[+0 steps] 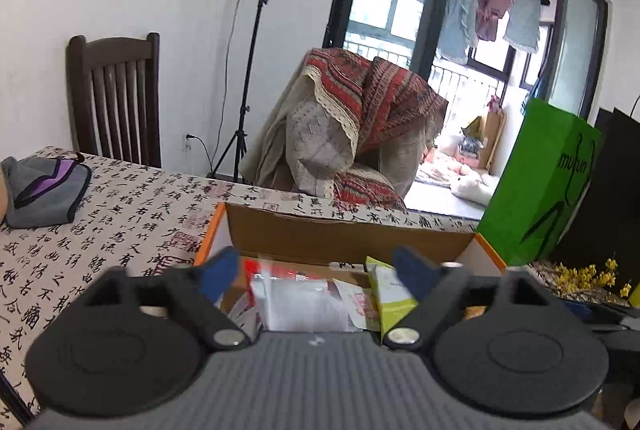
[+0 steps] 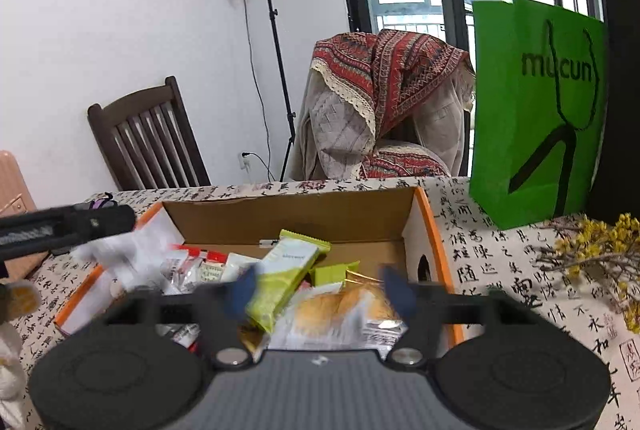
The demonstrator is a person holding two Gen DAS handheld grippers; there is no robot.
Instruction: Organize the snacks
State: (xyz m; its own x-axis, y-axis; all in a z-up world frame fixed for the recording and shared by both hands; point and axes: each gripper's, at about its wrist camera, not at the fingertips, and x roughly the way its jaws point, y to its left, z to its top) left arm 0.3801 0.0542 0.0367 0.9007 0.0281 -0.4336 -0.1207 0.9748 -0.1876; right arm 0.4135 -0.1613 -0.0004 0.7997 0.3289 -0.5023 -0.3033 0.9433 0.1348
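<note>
dark wooden chair [image 1: 116, 98], light stand [image 2: 264, 30], green paper bag [image 2: 536, 110], yellow flowers [image 2: 596, 250]

Left gripper [image 1: 316, 276] and right gripper [image 2: 322, 290]: black bodies, round discs, silver screws, blue fingertip pads, ribbed grey housing.

A cardboard box [image 2: 296, 214] is set on the tabletop [image 2: 480, 250], with snack packets [image 2: 280, 270] piled inside. A paper bag [image 2: 536, 110] is stood to its right, dried flowers [image 2: 592, 250] before the bag, a chair [image 2: 148, 142] behind the tabletop.

"mucun" stands on the green paper bag [image 2: 536, 110]; calligraphy covers the tablecloth [image 2: 480, 242].
</note>
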